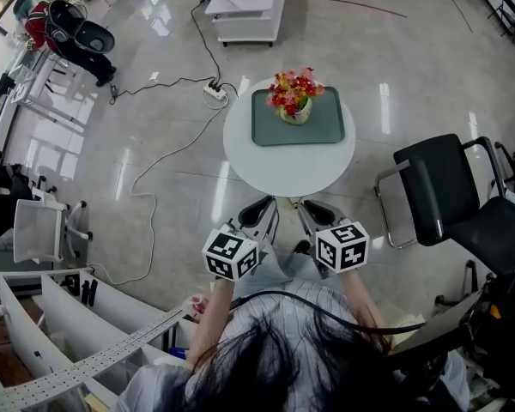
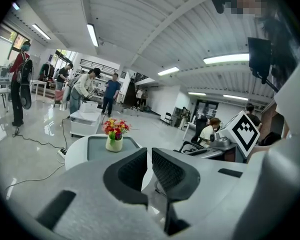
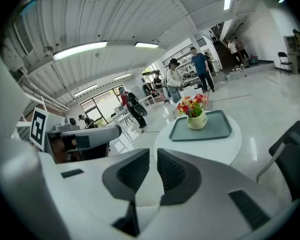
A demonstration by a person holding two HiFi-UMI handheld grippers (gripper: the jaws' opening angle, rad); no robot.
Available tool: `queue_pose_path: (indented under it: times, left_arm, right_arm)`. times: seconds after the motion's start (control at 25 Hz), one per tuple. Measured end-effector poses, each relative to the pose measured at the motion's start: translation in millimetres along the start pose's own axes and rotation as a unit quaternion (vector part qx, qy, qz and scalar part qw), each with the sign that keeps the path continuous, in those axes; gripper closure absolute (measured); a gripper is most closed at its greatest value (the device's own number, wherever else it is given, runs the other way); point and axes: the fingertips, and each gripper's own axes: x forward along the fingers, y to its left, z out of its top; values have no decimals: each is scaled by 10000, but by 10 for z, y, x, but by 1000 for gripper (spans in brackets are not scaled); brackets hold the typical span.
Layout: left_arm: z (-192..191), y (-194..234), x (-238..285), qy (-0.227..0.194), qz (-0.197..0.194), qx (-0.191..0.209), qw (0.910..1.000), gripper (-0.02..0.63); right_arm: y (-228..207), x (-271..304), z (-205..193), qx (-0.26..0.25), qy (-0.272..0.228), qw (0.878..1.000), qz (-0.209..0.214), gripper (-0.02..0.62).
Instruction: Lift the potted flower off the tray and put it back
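A potted flower (image 1: 295,98), red and yellow blooms in a cream pot, stands upright on a grey-green tray (image 1: 324,127) on a round white table (image 1: 288,166). Both grippers hang short of the table's near edge, well apart from the pot. My left gripper (image 1: 259,210) is shut with nothing between its jaws; the potted flower (image 2: 115,135) and tray (image 2: 97,145) show ahead of it. My right gripper (image 1: 313,209) is shut and empty too, with the potted flower (image 3: 194,112) on the tray (image 3: 214,127) beyond its jaws.
A black chair (image 1: 451,197) stands right of the table. A power strip with a cable (image 1: 215,91) lies on the floor behind the table, near a white cart (image 1: 248,7). Several people (image 2: 89,90) stand far back. White shelving (image 1: 51,316) is at my near left.
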Motion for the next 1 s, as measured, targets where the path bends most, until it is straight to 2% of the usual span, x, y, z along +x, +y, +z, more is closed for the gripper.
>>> queue_pose_path:
  times: [0.36,0.56,0.76,1.0]
  left_arm:
    - [77,331,170,42,-40,-85,9999,586]
    - [196,638,404,112,-156,73,9998,586]
    - [252,943,644,361,-383,367,9979,586]
    - [367,1210,932,517,-843,442,9941,586]
  right_arm:
    - [-136,283,189,172,5,9999,-4,531]
    - [-258,528,396,103,-72,9998,-121,531]
    - [-358,826,570,110,-103,9996,-228,531]
    - [-465,1078,767,133,-168,9989,-417,531]
